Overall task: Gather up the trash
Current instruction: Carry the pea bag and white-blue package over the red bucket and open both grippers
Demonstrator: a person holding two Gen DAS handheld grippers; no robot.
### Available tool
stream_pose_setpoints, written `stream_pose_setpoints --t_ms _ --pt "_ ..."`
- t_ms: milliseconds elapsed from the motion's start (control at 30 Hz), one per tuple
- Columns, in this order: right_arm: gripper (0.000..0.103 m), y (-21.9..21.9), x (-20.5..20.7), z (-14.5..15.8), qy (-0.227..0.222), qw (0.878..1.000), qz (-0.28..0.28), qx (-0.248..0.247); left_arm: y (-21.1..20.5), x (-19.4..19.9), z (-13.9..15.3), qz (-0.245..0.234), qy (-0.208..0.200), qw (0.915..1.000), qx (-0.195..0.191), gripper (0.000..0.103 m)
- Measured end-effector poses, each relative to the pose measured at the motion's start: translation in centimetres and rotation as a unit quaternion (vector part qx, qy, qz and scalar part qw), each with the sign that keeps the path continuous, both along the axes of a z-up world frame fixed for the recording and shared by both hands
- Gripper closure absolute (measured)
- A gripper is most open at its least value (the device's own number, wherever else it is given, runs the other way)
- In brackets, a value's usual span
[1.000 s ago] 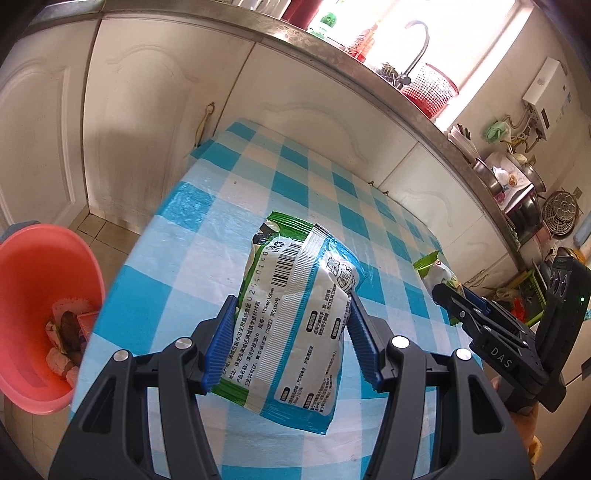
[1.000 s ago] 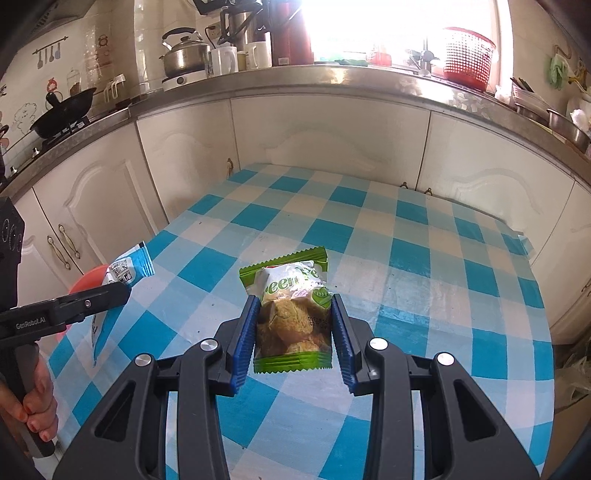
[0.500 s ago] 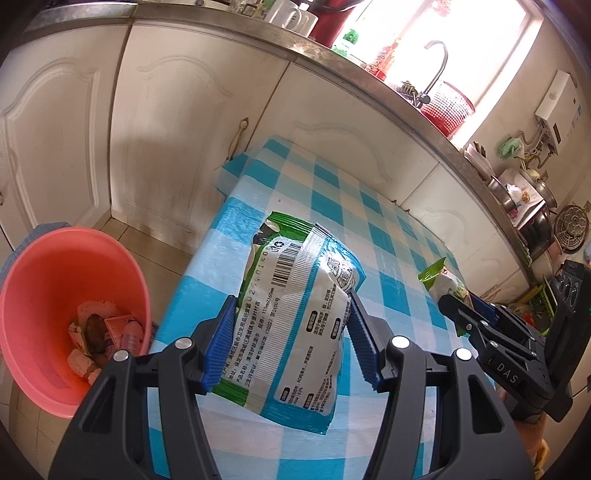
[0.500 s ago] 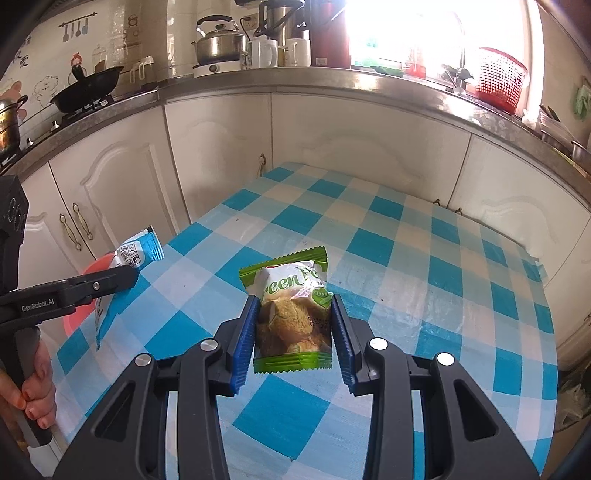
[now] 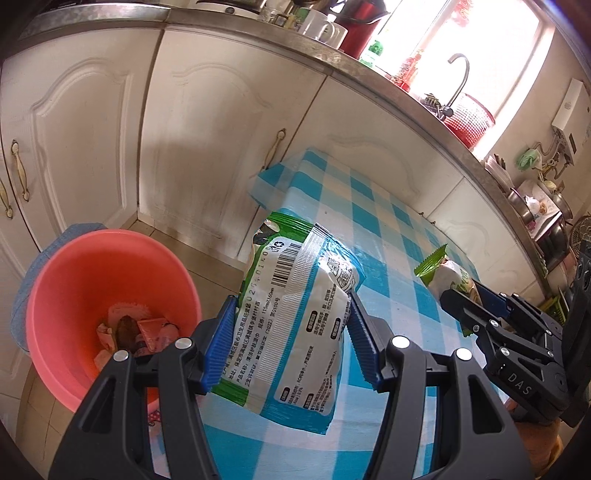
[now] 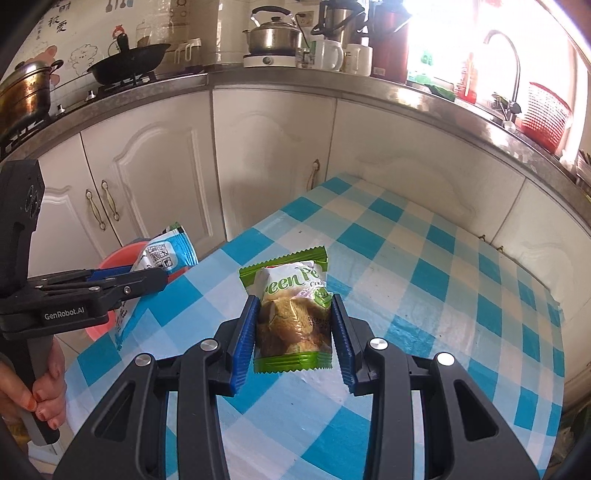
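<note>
Wipes pack [image 5: 299, 325] clamped between blue pads [image 5: 221, 343] of left gripper [image 5: 291, 339], raised above table [image 5: 384, 229] edge, barcode side facing camera. Snack bag [image 6: 293, 314] clamped between pads [image 6: 245, 339] of right gripper [image 6: 293, 336], raised above checked cloth, green sealed ends above and below jaws. Both packs also visible from opposite cameras: wipes pack [image 6: 162, 258] at left, snack bag [image 5: 448, 273] at right. Red bin [image 5: 107, 314] on floor, just beside table's left edge, below and left of wipes pack; wrappers lying at bottom. Hand [image 6: 40, 380] gripping left gripper handle. White cabinets [image 6: 273, 158] behind table. Counter [image 6: 369, 88] above, carrying kettle [image 6: 275, 35], wok [image 6: 129, 64] and red basket [image 6: 545, 110] beside tap.
</note>
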State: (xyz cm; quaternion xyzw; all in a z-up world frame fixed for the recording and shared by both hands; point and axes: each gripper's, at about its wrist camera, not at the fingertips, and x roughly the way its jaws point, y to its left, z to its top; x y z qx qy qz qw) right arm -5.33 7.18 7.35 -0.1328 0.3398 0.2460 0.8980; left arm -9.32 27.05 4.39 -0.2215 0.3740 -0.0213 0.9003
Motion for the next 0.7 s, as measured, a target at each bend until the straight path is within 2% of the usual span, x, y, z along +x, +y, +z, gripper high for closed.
stream_pose_setpoints --t_ms 433,700 --pt "0.063 7.4 0.1 0.0 0.003 0.997 0.077 -0.012 4.8 -1.2 -1.3 0.055 0.014 0.9984 0.004 0.044" --pt "0.063 12.4 -0.1 -0.7 0.011 0.992 0.127 -0.02 7.7 -1.9 -2.9 0.097 0.034 0.9944 0.025 0.044"
